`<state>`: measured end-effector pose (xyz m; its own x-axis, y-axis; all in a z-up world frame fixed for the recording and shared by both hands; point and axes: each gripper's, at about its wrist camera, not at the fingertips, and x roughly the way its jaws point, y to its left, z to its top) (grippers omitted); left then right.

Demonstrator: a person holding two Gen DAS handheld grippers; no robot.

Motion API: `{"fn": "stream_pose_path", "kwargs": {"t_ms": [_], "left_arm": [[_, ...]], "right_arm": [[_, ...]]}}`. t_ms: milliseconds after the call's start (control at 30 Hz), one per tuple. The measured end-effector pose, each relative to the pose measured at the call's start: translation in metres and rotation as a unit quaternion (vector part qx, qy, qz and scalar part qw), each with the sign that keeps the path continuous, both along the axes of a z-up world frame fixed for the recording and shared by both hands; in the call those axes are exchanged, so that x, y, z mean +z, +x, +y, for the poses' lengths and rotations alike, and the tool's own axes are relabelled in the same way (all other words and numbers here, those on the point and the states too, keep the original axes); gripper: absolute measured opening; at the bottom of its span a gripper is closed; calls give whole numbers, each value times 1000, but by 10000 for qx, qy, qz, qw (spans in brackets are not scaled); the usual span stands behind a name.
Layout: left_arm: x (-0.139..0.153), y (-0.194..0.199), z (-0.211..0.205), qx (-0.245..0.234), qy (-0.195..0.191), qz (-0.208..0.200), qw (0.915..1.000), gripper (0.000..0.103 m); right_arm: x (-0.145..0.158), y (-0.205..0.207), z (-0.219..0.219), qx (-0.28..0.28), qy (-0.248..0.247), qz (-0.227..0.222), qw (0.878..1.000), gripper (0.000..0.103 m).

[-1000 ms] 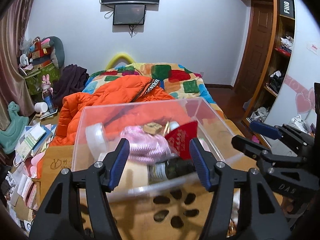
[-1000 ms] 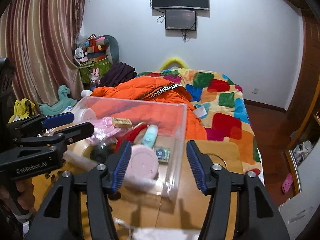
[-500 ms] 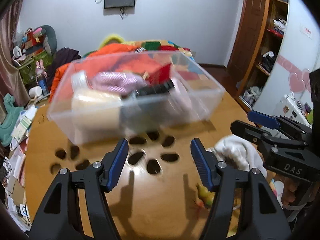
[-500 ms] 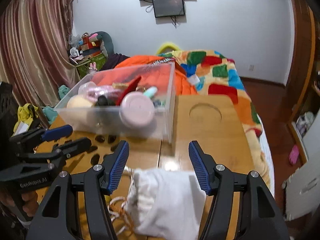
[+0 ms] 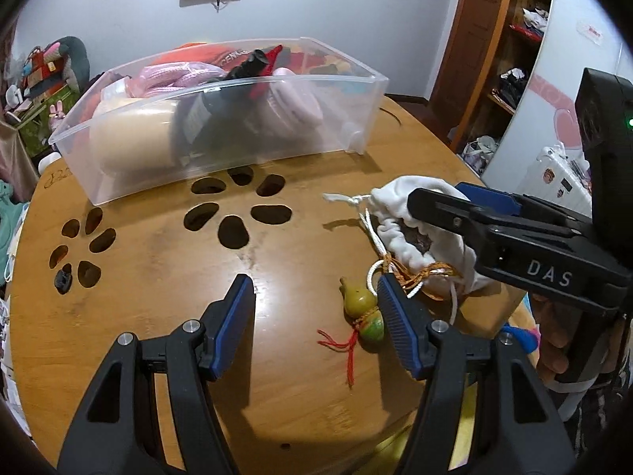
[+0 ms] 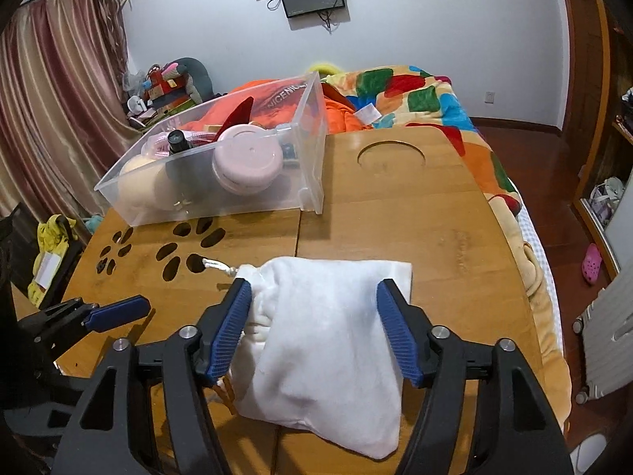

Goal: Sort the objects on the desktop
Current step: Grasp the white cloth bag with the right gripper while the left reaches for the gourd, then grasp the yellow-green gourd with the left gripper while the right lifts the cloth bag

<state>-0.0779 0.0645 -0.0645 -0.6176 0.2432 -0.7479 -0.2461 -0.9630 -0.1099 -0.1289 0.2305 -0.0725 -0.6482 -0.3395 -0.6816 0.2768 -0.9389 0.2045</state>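
Observation:
A clear plastic bin (image 5: 221, 158) (image 6: 221, 202) full of items stands at the far side of the wooden table (image 5: 158, 269) (image 6: 415, 206). A white drawstring pouch (image 6: 328, 324) (image 5: 411, 233) lies near the front. My right gripper (image 6: 314, 324) is open, its jaws straddling the pouch from above. A small green gourd charm (image 5: 362, 308) with red cord lies beside the pouch. My left gripper (image 5: 314, 316) is open and empty, with its right finger next to the gourd.
The table has paw-shaped cut-outs (image 5: 233, 213) and a round recess (image 6: 389, 156). A bed with a colourful quilt (image 6: 419, 91) lies beyond the table. A curtain (image 6: 51, 118) hangs at left, and wooden shelves (image 5: 510, 51) stand at right.
Both grippers have pulled back from the bin and tilted down toward the near table. The pouch and the gourd have come into view between the jaws.

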Motion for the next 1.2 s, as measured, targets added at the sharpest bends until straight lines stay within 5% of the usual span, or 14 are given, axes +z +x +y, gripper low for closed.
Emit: {"fn": "stream_pose_path", "kwargs": {"t_ms": [200, 367, 533, 600, 767, 900, 1067, 1200], "left_arm": [[-5, 6, 11, -83, -220, 87, 9997, 63], [-7, 12, 15, -86, -447, 261, 9986, 50], [-7, 20, 8, -118, -580, 400, 9974, 24], [-7, 23, 4, -41, -639, 453, 9969, 19], [-6, 22, -13, 261, -562, 462, 9970, 19], [-4, 20, -27, 463, -433, 452, 9970, 19], [7, 21, -51, 727, -255, 538, 9956, 19], [13, 21, -71, 976, -81, 580, 9935, 19]], "right_arm": [[-4, 8, 0, -15, 183, 110, 9998, 68], [-4, 9, 5, -106, 157, 90, 9998, 70], [-5, 9, 9, -137, 160, -17, 9998, 74], [-7, 10, 8, -198, 286, -27, 9994, 84], [-17, 9, 12, -85, 32, -152, 9998, 84], [-15, 12, 8, 78, 13, -71, 9999, 57], [-7, 14, 11, 25, -78, 80, 9999, 36], [-1, 13, 13, -113, -86, 166, 9998, 31]]}}
